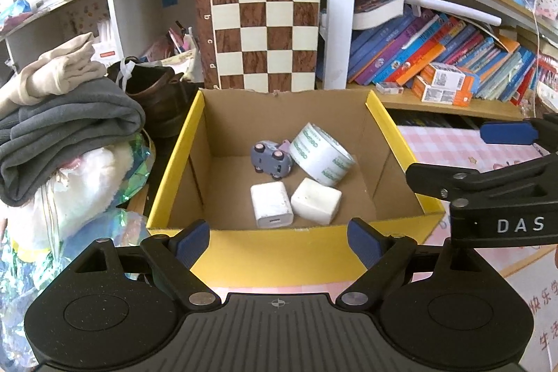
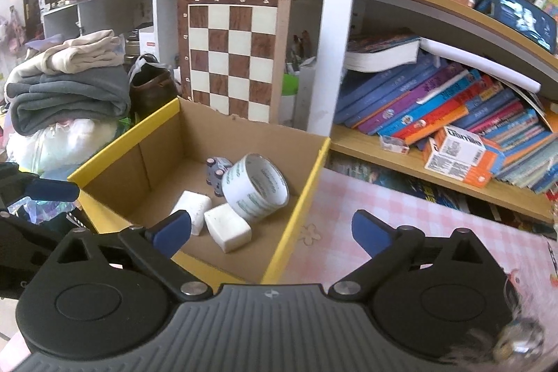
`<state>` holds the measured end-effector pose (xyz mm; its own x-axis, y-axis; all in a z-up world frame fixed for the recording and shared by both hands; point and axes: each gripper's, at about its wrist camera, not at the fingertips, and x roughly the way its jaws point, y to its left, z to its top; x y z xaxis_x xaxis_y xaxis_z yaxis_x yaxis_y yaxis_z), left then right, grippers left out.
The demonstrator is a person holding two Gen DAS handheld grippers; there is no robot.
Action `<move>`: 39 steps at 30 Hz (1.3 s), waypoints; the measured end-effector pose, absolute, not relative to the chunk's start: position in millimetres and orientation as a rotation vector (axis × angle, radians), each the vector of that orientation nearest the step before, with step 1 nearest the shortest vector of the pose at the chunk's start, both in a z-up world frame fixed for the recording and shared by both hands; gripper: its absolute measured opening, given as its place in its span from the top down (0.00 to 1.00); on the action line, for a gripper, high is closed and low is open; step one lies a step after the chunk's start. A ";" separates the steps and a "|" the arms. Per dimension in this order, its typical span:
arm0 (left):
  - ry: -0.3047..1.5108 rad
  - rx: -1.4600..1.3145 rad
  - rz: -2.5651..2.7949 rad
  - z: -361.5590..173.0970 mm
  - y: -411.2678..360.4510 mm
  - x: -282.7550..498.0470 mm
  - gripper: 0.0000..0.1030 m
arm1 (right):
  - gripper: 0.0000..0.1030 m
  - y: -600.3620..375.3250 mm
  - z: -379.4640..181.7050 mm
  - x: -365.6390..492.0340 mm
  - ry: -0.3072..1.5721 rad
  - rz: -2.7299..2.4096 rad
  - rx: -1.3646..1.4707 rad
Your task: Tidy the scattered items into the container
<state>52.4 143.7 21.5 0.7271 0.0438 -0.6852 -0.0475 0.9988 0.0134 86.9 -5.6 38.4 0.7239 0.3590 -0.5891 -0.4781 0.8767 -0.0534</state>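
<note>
Blue-padded fingers frame both views, spread wide with nothing between them. The left gripper hovers just before the near yellow wall of the cardboard box, squared to it and looking straight down into the well. The right gripper sits off the box's right corner, over the pink checked tablecloth, angled in across the rim; it also shows in the left view as a black arm at the box's right side.

Inside the box, nearest the front wall, a white charger lies flat with its port facing the rim, touching a white block to its right. Behind them a grey toy car lies tipped with wheels showing, against a roll of tape resting tilted on its edge. All four sit loose, consistent with being dropped in rather than arranged.

No loose items show on the cloth beside the box, so the tidying appears finished or nearly so; the open, empty jaws fit a post-release stance.

The right view reveals the tape's hollow core and the bare cloth right of the box, which the left view barely shows. The left view gives the charger's port and the car's underside more plainly.

Behind the box stands a chessboard; left of the box, folded clothes; right of the box, shelved books.
</note>
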 end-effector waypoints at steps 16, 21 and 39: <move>0.754 0.002 0.080 13.0 132.1 19.1 0.14 | 0.00 -35.5 23.0 40.2 0.632 0.359 -0.144; 0.735 0.007 0.084 14.2 123.8 10.6 0.14 | 0.00 -50.5 11.7 31.7 0.650 0.267 -0.102; 0.764 0.044 0.039 2.8 91.2 -1.4 0.13 | 0.00 -75.3 -7.2 4.8 0.703 0.140 -0.078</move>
